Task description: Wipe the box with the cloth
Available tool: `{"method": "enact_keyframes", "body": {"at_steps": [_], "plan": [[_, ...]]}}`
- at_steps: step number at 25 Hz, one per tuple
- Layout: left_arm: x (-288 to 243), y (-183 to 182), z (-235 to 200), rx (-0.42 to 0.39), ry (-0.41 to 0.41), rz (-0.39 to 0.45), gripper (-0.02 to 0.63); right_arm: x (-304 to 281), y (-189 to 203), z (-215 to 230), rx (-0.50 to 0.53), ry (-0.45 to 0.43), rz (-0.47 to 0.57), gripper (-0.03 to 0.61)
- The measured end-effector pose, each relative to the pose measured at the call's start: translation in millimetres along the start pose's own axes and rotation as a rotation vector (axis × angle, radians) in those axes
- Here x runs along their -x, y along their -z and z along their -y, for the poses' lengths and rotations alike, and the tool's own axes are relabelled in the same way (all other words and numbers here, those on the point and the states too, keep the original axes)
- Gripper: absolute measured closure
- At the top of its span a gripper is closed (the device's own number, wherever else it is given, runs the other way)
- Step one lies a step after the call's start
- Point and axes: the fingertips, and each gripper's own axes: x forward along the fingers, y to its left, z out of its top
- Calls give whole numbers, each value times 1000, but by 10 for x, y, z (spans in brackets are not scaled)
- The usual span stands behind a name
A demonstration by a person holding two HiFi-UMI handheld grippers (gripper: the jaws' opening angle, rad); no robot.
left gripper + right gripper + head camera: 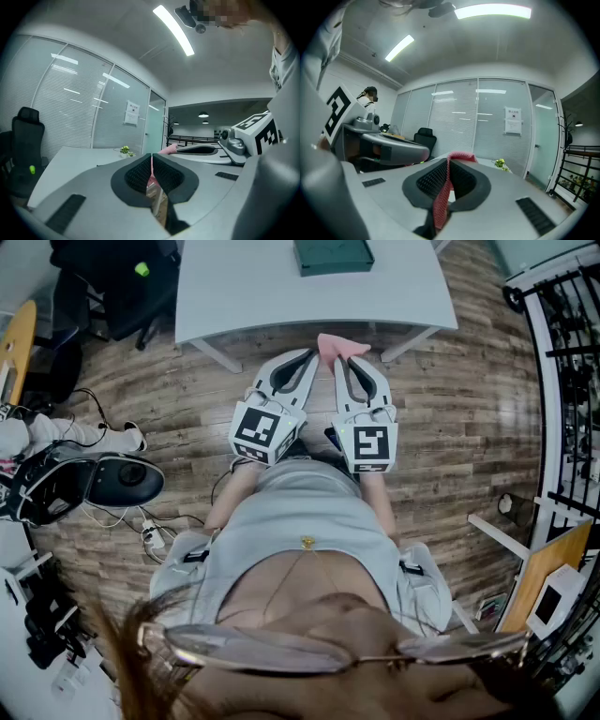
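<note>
Closest thing to the camera is your own glasses (pixel 281 651), then your grey top (pixel 300 521). Just past that, both tools are pulled in tight against your body, side by side, noses pointing at the surface (pixel 234 287).

The left tool (pixel 307 358) and right tool (pixel 349 364) each have their jaws squeezed together on the pink cloth (pixel 337 345). The right gripper view shows a fat fold of it poking up out of the pads (pixel 429 180). The left gripper view shows only a thin pink edge down the slit (so that side's grip looks skimpy to me). My guess is you're holding it two-handed to keep it spread between the tips instead of flopping, ready to go down flat.

The box (pixel 333 254), dark green, sits on the far part of the surface, well apart from the cloth and not touched by it. So the wiping isn't under way yet, and you'd need to reach forward and over it.

Room-wise, it's a white surface on a wood-plank floor (pixel 459 418). There's a black office chair (pixel 112 282) off to your left, a mess of cables (pixel 150 521) on the floor and a black rack (pixel 572 343) on your right. The gripper views add glass walls with blinds (pixel 454 122), a small plant (pixel 500 163) and ceiling strip lights (pixel 492 11).
</note>
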Motion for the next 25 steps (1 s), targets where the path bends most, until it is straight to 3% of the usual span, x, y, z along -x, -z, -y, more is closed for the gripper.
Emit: {"method": "enact_keyframes", "body": {"at_steps": [12,25], "plan": [[-194,37,-150,-12,27,-25,577,-234,61,122,-58,10,-7,551],[-1156,-166,-955,-16,-34,-8,577,-1372,-25,764,-40,-58,11,551]]}}
